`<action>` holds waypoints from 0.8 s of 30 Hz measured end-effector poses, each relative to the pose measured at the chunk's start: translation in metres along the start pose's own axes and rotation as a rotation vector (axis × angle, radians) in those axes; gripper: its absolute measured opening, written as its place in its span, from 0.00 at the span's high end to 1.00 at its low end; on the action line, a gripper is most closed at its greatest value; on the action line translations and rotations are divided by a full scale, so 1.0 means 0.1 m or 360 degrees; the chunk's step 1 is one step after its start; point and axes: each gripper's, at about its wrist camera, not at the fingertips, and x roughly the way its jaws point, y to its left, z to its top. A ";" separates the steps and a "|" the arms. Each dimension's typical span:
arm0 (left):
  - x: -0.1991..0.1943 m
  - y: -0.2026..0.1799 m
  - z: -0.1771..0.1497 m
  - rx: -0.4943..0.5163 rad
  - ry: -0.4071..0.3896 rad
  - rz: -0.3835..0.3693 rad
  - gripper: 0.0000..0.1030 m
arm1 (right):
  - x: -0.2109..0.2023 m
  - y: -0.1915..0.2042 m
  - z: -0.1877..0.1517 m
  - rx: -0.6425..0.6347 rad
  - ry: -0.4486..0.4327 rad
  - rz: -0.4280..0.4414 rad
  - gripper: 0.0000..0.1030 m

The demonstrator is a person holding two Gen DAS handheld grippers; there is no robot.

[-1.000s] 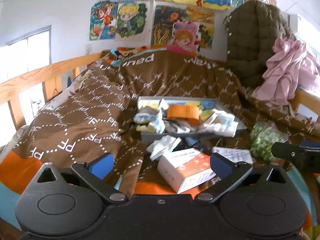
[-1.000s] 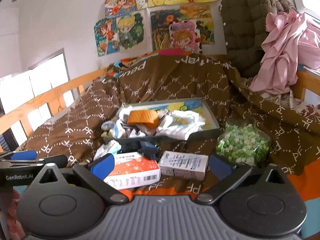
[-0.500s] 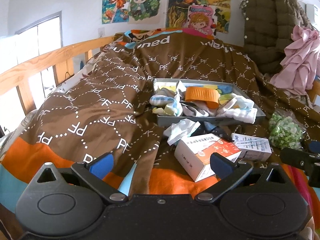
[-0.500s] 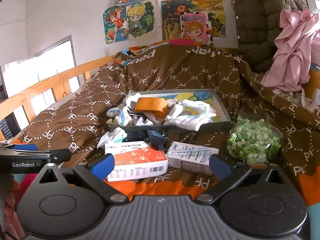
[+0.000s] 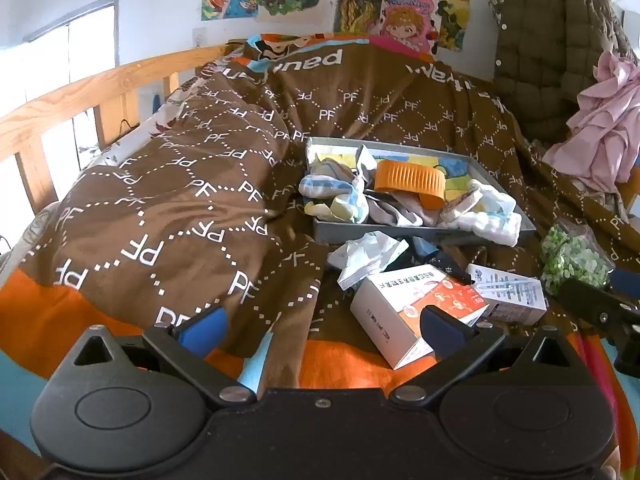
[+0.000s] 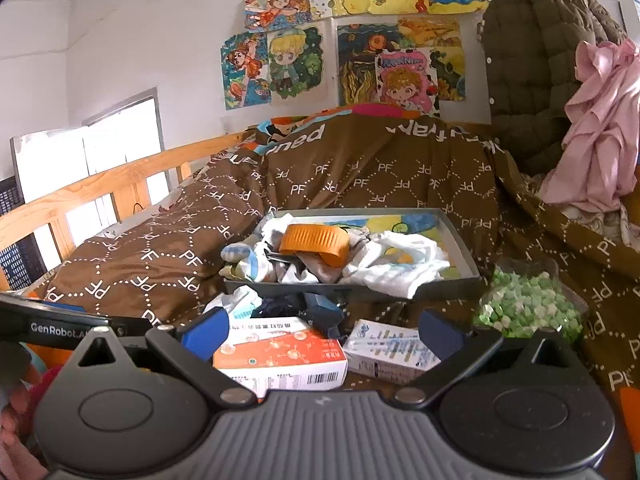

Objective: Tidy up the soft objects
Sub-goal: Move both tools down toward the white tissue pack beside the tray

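Both grippers hang low at the near end of the bed, and neither holds anything: the left gripper (image 5: 320,326) has its fingers spread wide over the brown PF-patterned quilt (image 5: 168,200), and the right gripper (image 6: 322,330) has its fingers just as far apart, framing the orange-and-white carton (image 6: 280,356) and the blue-and-white carton (image 6: 390,350) that lie side by side on the quilt. The soft things sit just beyond them: a grey tray (image 6: 460,236) heaped with rolled socks (image 6: 242,260), white cloth (image 6: 400,266) and an orange ribbed band (image 6: 314,242), with a crumpled white pack (image 5: 368,256) and some dark fabric (image 6: 280,304) spilled on the quilt between the tray's front wall and the cartons. A bag of green pieces (image 6: 528,308) rests to the right of the tray. The step in hand looks like a first reach, so it would pay to pass over the stiff cartons and pick one loose piece at a time. Cloth gives under the fingers, so a bite at a thick fold or the rolled body of a sock should hold better than a thin edge, and lifting straight up should keep neighbours from dragging over the tray wall. The white cloth already drapes over the front rim and could snag.
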 end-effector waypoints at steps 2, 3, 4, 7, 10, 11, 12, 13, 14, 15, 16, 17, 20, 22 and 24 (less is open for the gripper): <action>0.04 0.00 0.04 0.0030 0.0008 -0.0007 0.01 | 0.04 0.01 0.00 -0.0014 -0.0008 -0.0002 0.00; 0.06 0.00 0.07 0.0055 0.0008 -0.0011 0.01 | 0.06 0.01 0.00 -0.0021 -0.0012 -0.0003 0.00; 0.07 -0.01 0.09 0.0081 0.0006 -0.0016 0.01 | 0.08 0.01 0.00 -0.0029 -0.0016 -0.0005 0.00; 0.13 -0.01 0.18 0.0160 -0.0011 -0.0024 0.01 | 0.16 0.02 0.00 -0.0050 -0.0015 -0.0011 0.00; 0.21 0.01 0.26 0.0202 -0.0022 -0.0039 0.01 | 0.24 0.04 -0.01 -0.0086 -0.0009 -0.0018 0.00; 0.25 0.01 0.29 0.0211 -0.0020 -0.0048 0.01 | 0.27 0.04 -0.02 -0.0099 -0.0007 -0.0018 0.00; 0.29 0.02 0.30 0.0219 -0.0019 -0.0058 0.01 | 0.31 0.05 -0.03 -0.0114 -0.0003 -0.0018 0.00; 0.34 0.03 0.31 0.0234 -0.0021 -0.0070 0.01 | 0.35 0.05 -0.03 -0.0130 0.0005 -0.0024 0.00; 0.39 0.03 0.31 0.0254 -0.0025 -0.0078 0.01 | 0.39 0.05 -0.04 -0.0143 0.0011 -0.0027 0.00; 0.44 0.02 0.31 0.0284 -0.0028 -0.0087 0.01 | 0.42 0.05 -0.05 -0.0156 0.0018 -0.0028 0.00; 0.48 0.01 0.30 0.0307 -0.0032 -0.0098 0.01 | 0.46 0.05 -0.05 -0.0167 0.0024 -0.0031 0.00; 0.52 0.01 0.30 0.0324 -0.0041 -0.0113 0.01 | 0.50 0.05 -0.06 -0.0175 0.0031 -0.0033 0.00; 0.61 0.00 0.28 0.0340 -0.0067 -0.0162 0.01 | 0.62 0.04 -0.07 -0.0184 0.0055 -0.0035 0.00; 0.66 0.01 0.28 0.0314 -0.0073 -0.0190 0.01 | 0.69 0.04 -0.07 -0.0185 0.0073 -0.0033 0.00; 0.73 0.03 0.29 0.0272 -0.0060 -0.0215 0.01 | 0.75 0.04 -0.08 -0.0194 0.0093 -0.0033 0.00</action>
